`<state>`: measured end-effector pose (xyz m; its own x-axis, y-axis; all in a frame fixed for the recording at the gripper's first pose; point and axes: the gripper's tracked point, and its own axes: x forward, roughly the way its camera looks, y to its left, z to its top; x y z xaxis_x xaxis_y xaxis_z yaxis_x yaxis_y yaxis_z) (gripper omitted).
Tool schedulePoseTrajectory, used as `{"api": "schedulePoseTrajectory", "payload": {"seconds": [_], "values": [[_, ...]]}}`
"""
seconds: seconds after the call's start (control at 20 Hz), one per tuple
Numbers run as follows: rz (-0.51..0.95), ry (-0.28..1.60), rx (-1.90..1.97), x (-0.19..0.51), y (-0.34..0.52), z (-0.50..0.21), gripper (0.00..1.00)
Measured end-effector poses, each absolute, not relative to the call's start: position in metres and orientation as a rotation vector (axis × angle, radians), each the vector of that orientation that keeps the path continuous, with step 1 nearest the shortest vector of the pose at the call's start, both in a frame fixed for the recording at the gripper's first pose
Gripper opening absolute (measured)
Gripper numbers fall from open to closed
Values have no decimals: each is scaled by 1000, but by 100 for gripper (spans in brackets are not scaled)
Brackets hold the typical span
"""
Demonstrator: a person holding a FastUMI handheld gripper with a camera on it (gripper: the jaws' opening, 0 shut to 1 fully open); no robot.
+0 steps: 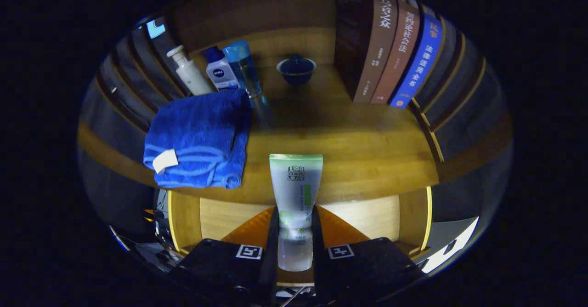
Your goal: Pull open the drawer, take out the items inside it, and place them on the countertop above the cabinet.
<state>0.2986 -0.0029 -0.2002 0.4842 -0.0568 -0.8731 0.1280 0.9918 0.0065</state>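
Gripper (295,247) fingers pinch the lower end of a white plastic tube with a green band at its crimped top (296,192), held upright between them. Below it we see the open wooden drawer (183,219); beyond it lies the wooden worktop (358,146). We judge the carrying step is in hand: the tube is lifted out and not yet set down. Next we need to move forward over bare wood, right of the folded blue towel (197,137), then lower and release. We hold the gripper level, pointing toward the upright row of books (395,54).
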Motion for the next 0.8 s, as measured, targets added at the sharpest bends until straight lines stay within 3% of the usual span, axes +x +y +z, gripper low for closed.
{"api": "schedulePoseTrajectory", "payload": {"seconds": [0.6, 0.8], "values": [[-161, 1108, 18, 372, -17, -221, 37], [-154, 1119, 52, 374, -20, -226, 42]]}}
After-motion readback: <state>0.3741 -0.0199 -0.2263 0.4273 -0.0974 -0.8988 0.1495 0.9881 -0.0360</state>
